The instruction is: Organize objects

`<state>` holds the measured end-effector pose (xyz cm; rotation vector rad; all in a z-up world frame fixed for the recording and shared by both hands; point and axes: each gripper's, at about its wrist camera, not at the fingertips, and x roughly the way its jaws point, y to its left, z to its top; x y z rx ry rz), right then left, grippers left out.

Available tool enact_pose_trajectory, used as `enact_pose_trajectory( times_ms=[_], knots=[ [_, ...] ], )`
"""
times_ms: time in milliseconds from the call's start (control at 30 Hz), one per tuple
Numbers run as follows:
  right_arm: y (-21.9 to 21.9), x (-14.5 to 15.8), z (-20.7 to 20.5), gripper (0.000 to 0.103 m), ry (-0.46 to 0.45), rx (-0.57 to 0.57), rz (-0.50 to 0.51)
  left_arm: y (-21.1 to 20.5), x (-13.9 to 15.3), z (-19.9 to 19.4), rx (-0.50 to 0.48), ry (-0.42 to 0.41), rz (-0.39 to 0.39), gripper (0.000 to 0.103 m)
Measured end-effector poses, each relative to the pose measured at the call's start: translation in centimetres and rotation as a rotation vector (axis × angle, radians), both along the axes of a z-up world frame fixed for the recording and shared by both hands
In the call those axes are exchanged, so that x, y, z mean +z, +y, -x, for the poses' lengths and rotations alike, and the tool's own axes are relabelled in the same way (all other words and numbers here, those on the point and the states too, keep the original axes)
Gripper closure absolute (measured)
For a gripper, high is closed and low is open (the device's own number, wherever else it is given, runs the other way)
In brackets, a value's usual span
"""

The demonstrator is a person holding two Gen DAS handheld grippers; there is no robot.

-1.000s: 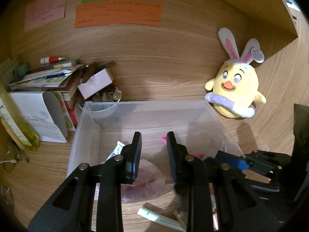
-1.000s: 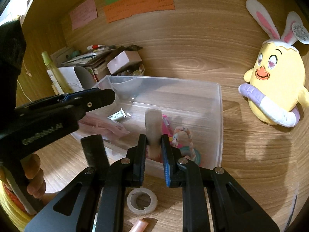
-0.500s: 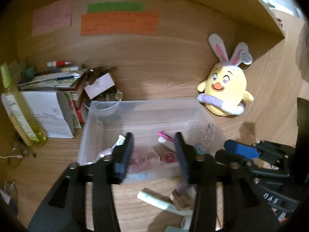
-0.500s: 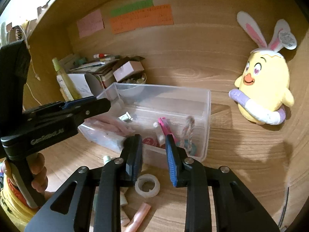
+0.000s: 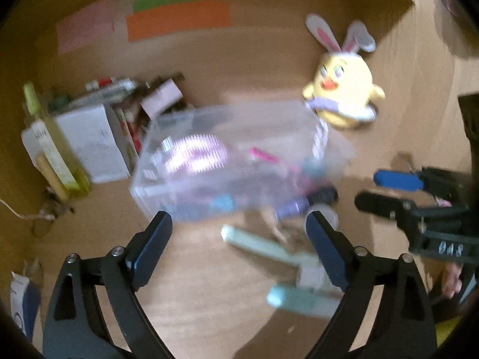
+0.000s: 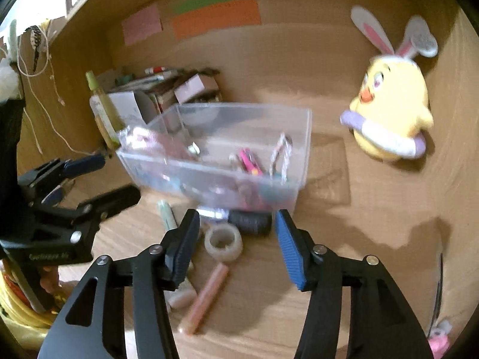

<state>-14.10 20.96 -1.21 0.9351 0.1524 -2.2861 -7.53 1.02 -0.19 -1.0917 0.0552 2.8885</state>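
A clear plastic bin stands on the wooden desk, with a pink pen, a braided cord and a pink pouch inside. My left gripper hangs in front of it, its jaws opening wide with nothing between them. Beneath it lies a pale green tube. My right gripper is also opening, and its pads touch nothing. Below it on the desk lie a clear tape ring and a black cylinder. A pink tube lies nearer to me. The left wrist view is blurred.
A yellow plush chick with rabbit ears leans at the back right. Books, a white box and a yellow-green bottle crowd the back left. A second teal tube lies near the desk's front. Coloured notes hang on the back wall.
Both grippers have drawn back from over the bin and their jaws have spread. The tan piece that stood between the right jaws a second ago is no longer there.
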Motion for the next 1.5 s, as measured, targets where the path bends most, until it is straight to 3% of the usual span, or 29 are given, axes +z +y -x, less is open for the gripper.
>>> enact_pose_trajectory(
  times_ms=[267, 400, 600, 667, 800, 933, 1033, 1167, 1267, 1500],
  knots=[
    [0.8, -3.6, -1.6, 0.052, -0.105, 0.01, -0.029, 0.9, -4.0, -2.4, -0.078, -0.146, -0.037, 0.008],
    [0.0, -5.4, -2.3, 0.046, -0.136, 0.01, -0.078, 1.8, -5.0, -3.1, -0.105, -0.172, -0.033, 0.007],
    [-0.4, -6.2, -2.9, 0.046, -0.126, 0.02, -0.112, 3.3, -5.6, -3.3, -0.142, -0.182, 0.002, 0.005],
    [-0.4, -6.2, -3.2, 0.049, -0.113, 0.023, -0.118, 3.5, -5.7, -3.3, -0.149, -0.174, 0.009, 0.005],
    [-0.3, -6.2, -3.5, 0.071, -0.093, 0.03, -0.126, 3.9, -6.5, -3.0, -0.169, -0.202, 0.019, 0.005],
    [0.1, -6.3, -3.3, 0.089, -0.087, 0.019, -0.122, 3.9, -6.6, -3.3, -0.159, -0.185, 0.011, 0.007],
    [0.4, -6.4, -3.3, 0.089, -0.093, 0.019, -0.095, 3.8, -6.4, -3.6, -0.165, -0.165, 0.001, 0.03],
    [1.1, -6.0, -3.4, 0.089, -0.112, 0.026, -0.045, 3.4, -6.0, -3.9, -0.165, -0.134, 0.011, 0.03],
    [1.7, -5.1, -3.5, 0.089, -0.089, 0.009, -0.032, 2.5, -5.4, -4.0, -0.153, -0.118, -0.026, 0.03],
    [2.5, -2.1, -3.5, 0.089, -0.031, -0.007, 0.029, -0.4, -2.6, -3.4, -0.048, -0.035, -0.07, 0.03]
  ],
)
